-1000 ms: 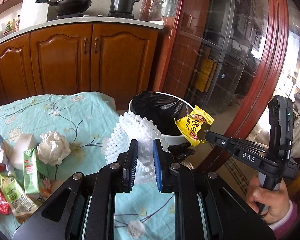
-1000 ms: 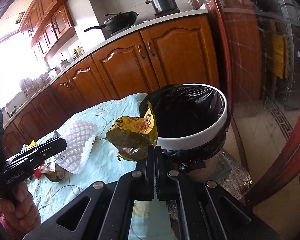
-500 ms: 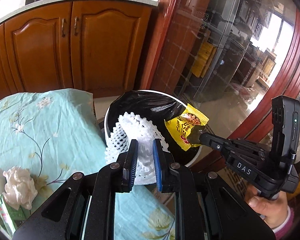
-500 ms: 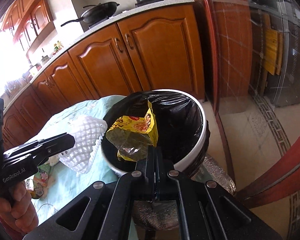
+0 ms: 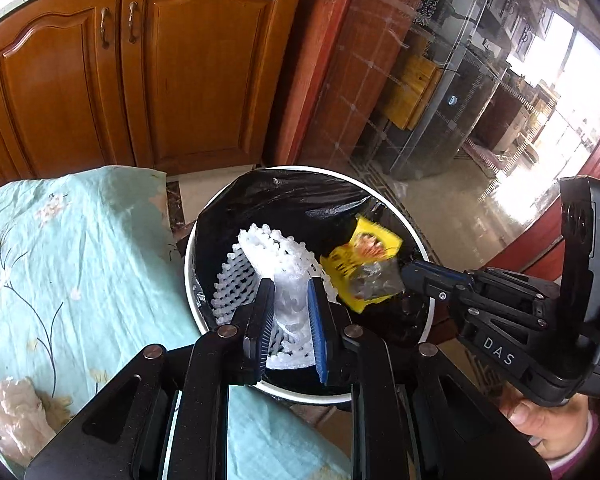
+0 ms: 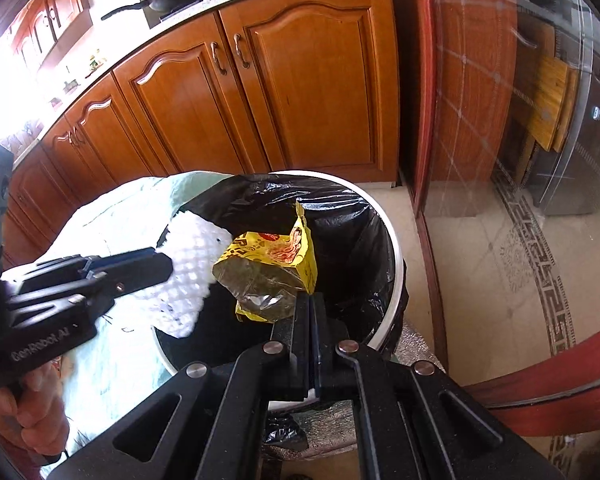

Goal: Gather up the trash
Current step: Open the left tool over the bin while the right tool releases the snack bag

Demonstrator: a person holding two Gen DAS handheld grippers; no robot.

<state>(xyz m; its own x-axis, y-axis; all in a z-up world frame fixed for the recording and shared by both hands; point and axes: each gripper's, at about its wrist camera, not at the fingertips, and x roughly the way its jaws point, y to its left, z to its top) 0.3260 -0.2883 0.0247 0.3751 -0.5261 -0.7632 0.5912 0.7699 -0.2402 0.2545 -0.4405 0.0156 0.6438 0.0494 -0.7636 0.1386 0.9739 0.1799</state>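
A white bin with a black liner (image 5: 300, 169) stands beside the table. Over its mouth, my left gripper (image 5: 291, 284) has a white foam fruit net (image 5: 276, 256) between its blue pads; the jaws are opening, but the pads still touch the net. To its right, my right gripper (image 5: 406, 274) pinches a crumpled yellow snack wrapper (image 5: 360, 256) at its fingertips. In the right wrist view the wrapper (image 6: 276, 256) hangs above the liner from my right gripper (image 6: 310, 298), whose jaws are opening only a sliver. The net (image 6: 192, 256) and left gripper (image 6: 166, 266) are at the left, inside the bin rim (image 6: 398, 276).
A table under a teal floral cloth (image 5: 60, 248) adjoins the bin on the left, with a crumpled pale wad (image 5: 16, 412) on it. Wooden cabinets (image 5: 180, 72) stand behind. A red-framed glass door (image 5: 440, 100) is on the right. A hand (image 5: 556, 436) grips the right gripper's handle.
Both grippers have carried the net and the wrapper from beside the table to over the bin's mouth and tipped further downward. The bin now fills the middle of both views.
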